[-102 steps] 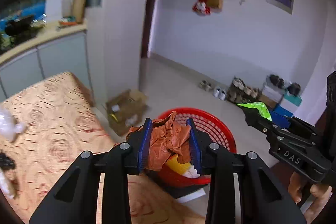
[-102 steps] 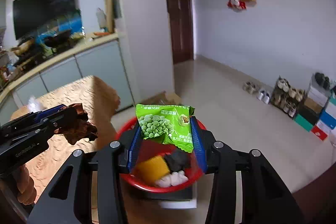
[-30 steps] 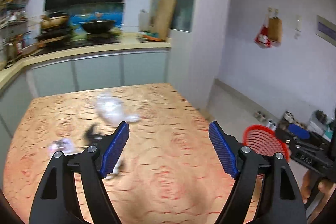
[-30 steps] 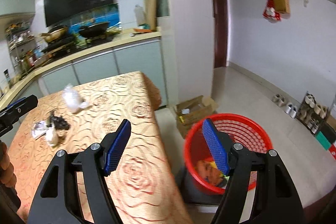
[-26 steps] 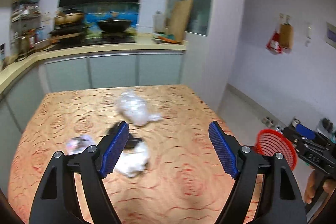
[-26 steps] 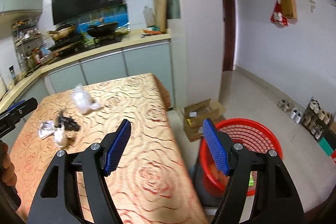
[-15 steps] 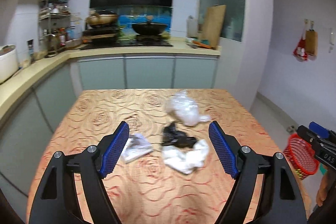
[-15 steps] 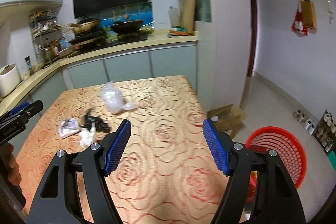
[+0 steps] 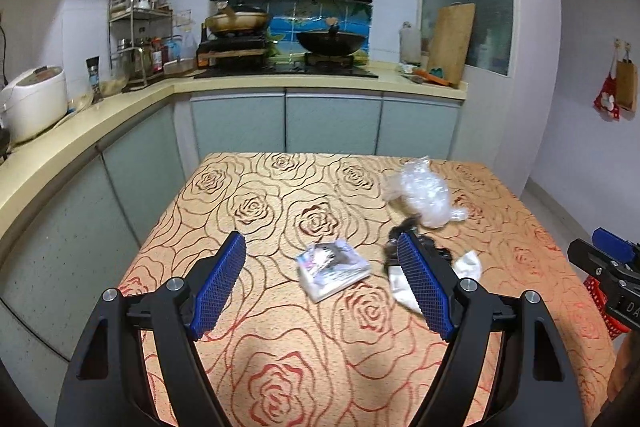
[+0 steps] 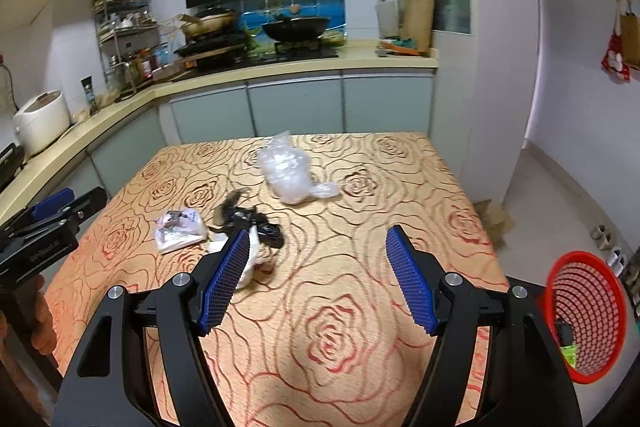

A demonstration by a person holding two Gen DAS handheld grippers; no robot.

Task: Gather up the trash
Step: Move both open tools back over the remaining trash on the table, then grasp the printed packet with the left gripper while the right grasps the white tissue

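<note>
Trash lies on the rose-patterned table (image 9: 280, 327) (image 10: 360, 307): a small flat wrapper (image 9: 333, 269) (image 10: 179, 225), a black crumpled piece (image 9: 430, 249) (image 10: 256, 219), a white crumpled tissue (image 9: 466, 265) (image 10: 248, 265) and a clear plastic bag (image 9: 422, 193) (image 10: 288, 173). My left gripper (image 9: 322, 283) is open above the table, the flat wrapper lying beyond its gap. My right gripper (image 10: 316, 273) is open over bare cloth, with the tissue behind its left pad. The red basket (image 10: 582, 319) stands on the floor at right, holding trash.
A kitchen counter (image 9: 320, 83) with a stove, pans, a rice cooker (image 9: 34, 103) and a spice rack runs behind and left of the table. A cardboard box (image 10: 496, 217) and shoes sit on the floor past the table's right edge.
Both grippers let go of their trash into the red basket, then swung left from it to face the table. The pile of trash now sits closer and more central in both views.
</note>
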